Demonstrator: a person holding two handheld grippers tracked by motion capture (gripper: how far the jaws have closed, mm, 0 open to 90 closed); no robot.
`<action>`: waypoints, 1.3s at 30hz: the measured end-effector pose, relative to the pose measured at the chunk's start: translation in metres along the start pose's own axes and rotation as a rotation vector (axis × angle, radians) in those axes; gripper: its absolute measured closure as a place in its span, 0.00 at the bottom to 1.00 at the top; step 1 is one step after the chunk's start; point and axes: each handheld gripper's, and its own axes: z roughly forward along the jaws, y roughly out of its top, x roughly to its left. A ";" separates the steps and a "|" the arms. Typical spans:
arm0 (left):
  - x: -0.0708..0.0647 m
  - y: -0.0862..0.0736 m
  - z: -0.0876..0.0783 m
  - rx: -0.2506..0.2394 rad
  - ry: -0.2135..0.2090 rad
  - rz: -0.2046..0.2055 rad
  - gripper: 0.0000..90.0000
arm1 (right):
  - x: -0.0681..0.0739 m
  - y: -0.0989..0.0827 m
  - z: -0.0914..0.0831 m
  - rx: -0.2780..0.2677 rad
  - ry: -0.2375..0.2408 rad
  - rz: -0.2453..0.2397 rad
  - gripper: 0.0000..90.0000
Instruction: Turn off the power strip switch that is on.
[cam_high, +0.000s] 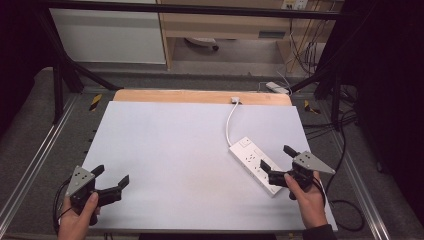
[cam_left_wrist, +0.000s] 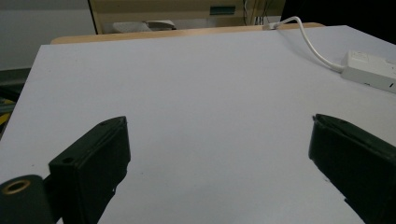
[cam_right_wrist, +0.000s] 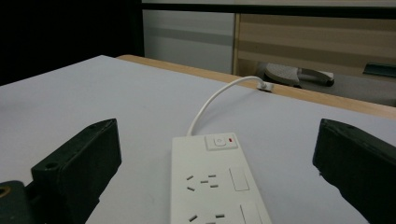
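Setting: a table (cam_high: 165, 150) covered with a pale grey-white sheet is seen from the high view, a strip of bare wood left showing along its far edge; grey carpeted floor (cam_high: 30, 140) and a dark metal frame are seen around it.
High view, power strip: a white power strip (cam_high: 254, 165) is laid at a slant on the right part of the table, its white cable (cam_high: 230, 122) run to the far edge.
High view, left gripper: the left gripper (cam_high: 111, 176) is held in a hand (cam_high: 77, 220) at the near left corner, jaws spread wide, nothing between them, well apart from the power strip.
High view, right gripper: the right gripper (cam_high: 277, 159) is held in a hand (cam_high: 307, 197) at the near end of the power strip, jaws spread, one jaw over the strip's near end.
Left gripper view: two black jaws are seen far apart over bare sheet, nothing held; the power strip (cam_left_wrist: 371, 70) is seen far off at the right edge, its cable (cam_left_wrist: 313, 44) curved toward the table's far edge.
Right gripper view: the jaws are spread wide with the power strip (cam_right_wrist: 212, 186) lying between them, untouched by either; its rocker switch (cam_right_wrist: 222, 141) with a red mark is at the far end, sockets nearer.
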 end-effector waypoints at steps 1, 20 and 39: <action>0.000 0.000 0.000 0.000 0.000 0.000 0.06 | -0.001 0.000 -0.001 -0.002 -0.003 0.000 0.02; 0.000 0.000 0.000 0.005 -0.003 0.000 0.06 | -0.025 -0.018 -0.012 0.031 -0.041 0.011 0.02; -0.001 -0.001 0.001 0.011 -0.004 0.006 0.06 | -0.030 -0.045 -0.003 0.257 -0.009 0.026 0.03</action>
